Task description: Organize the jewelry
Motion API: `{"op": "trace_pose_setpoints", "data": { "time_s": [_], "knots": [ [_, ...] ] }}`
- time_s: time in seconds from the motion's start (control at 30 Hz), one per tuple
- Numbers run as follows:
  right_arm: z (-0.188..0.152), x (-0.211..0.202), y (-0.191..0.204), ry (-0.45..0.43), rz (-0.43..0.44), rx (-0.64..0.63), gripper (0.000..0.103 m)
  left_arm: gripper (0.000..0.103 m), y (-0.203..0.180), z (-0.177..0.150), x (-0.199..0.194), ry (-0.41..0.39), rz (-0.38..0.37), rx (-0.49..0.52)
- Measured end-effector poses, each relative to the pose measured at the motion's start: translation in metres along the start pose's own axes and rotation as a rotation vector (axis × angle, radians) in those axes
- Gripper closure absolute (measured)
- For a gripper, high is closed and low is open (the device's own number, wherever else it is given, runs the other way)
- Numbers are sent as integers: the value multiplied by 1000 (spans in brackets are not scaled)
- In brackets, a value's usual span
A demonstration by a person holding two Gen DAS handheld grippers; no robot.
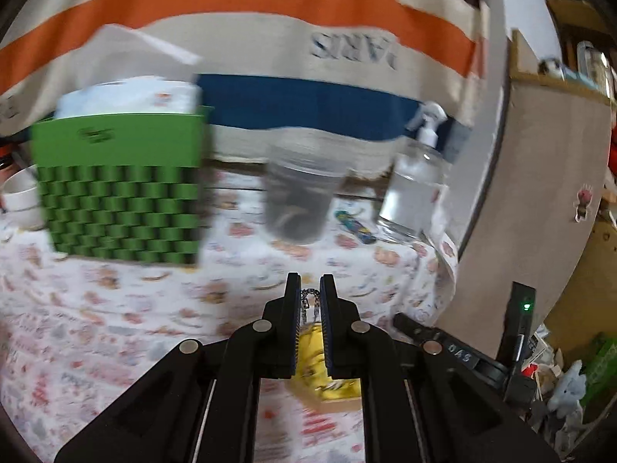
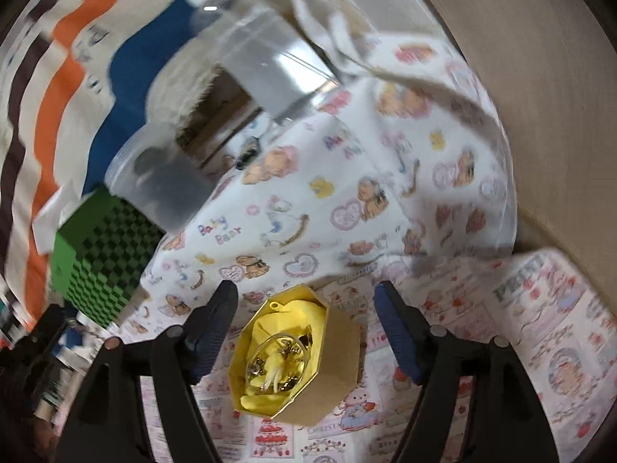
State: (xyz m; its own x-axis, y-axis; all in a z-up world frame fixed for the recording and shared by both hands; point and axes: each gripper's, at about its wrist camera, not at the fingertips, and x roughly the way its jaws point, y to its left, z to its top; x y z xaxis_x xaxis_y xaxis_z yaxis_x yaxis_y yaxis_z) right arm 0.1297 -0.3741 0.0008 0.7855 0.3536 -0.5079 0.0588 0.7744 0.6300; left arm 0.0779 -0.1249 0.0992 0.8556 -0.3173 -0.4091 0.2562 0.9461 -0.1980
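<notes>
Left gripper: jaws nearly closed, pinching a thin silver chain that hangs between the pads, directly above the yellow box. Right gripper: jaws wide apart, holding nothing, straddling the same octagonal yellow box on the printed tablecloth. Box holds gold-coloured jewelry on yellow lining. Green basket and clear cup stand behind.

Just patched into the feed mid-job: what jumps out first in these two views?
The yellow octagonal box on the table between the open right gripper, with gold jewelry piled inside. Next, the left gripper shut on a thin chain right above that box. Behind stand a green basket, a clear cup and a pump bottle.
</notes>
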Motion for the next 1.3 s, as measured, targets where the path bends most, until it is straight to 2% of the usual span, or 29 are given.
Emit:
{"op": "trace_pose_setpoints", "data": {
  "time_s": [0.1, 0.17, 0.23, 0.27, 0.3, 0.37, 0.4, 0.47, 0.57, 0.77, 0.87, 1.0, 1.1, 1.23, 1.3],
  "knots": [
    [1, 6, -10, 6, -16, 19, 31, 94, -19, -2, 26, 44, -12, 9],
    [2, 10, -10, -11, -119, -34, 31, 94, -24, -5, 42, 75, -15, 9],
    [4, 8, -16, -11, -94, -4, 31, 94, -27, -7, 56, 103, -23, 7],
    [6, 6, -21, -11, -57, 33, 30, 88, -27, -9, 63, 120, -31, 1],
    [6, 5, -24, -17, -55, 49, 29, 73, -25, -10, 66, 134, -36, -5],
    [7, 3, -23, -38, -102, 23, 28, 51, -23, -15, 69, 140, -36, -22],
    [7, 1, -19, -54, -136, -7, 28, 50, -21, -17, 68, 128, -30, -21],
    [7, 0, -17, -60, -133, -23, 26, 46, -18, -19, 62, 119, -14, 3],
    [5, -2, -11, -67, -120, -44, 24, 26, -12, -20, 48, 83, 33, 40],
    [-3, -6, 13, -108, -157, -147, 16, 1, 7, -24, 6, -20, 117, 117],
    [-8, -16, 28, -142, -158, -205, 9, 1, 17, -30, -7, -56, 187, 158],
    [-15, -39, 56, -242, -149, -331, 0, 1, 33, -38, -28, -85, 197, 172],
    [-25, -53, 76, -303, -131, -425, 0, 1, 44, -50, -49, -136, 221, 172],
    [-43, -61, 89, -295, -119, -546, 0, 1, 58, -63, -68, -176, 237, 181],
    [-50, -65, 91, -318, -122, -569, 0, 1, 66, -67, -74, -197, 249, 168]
  ]
}}
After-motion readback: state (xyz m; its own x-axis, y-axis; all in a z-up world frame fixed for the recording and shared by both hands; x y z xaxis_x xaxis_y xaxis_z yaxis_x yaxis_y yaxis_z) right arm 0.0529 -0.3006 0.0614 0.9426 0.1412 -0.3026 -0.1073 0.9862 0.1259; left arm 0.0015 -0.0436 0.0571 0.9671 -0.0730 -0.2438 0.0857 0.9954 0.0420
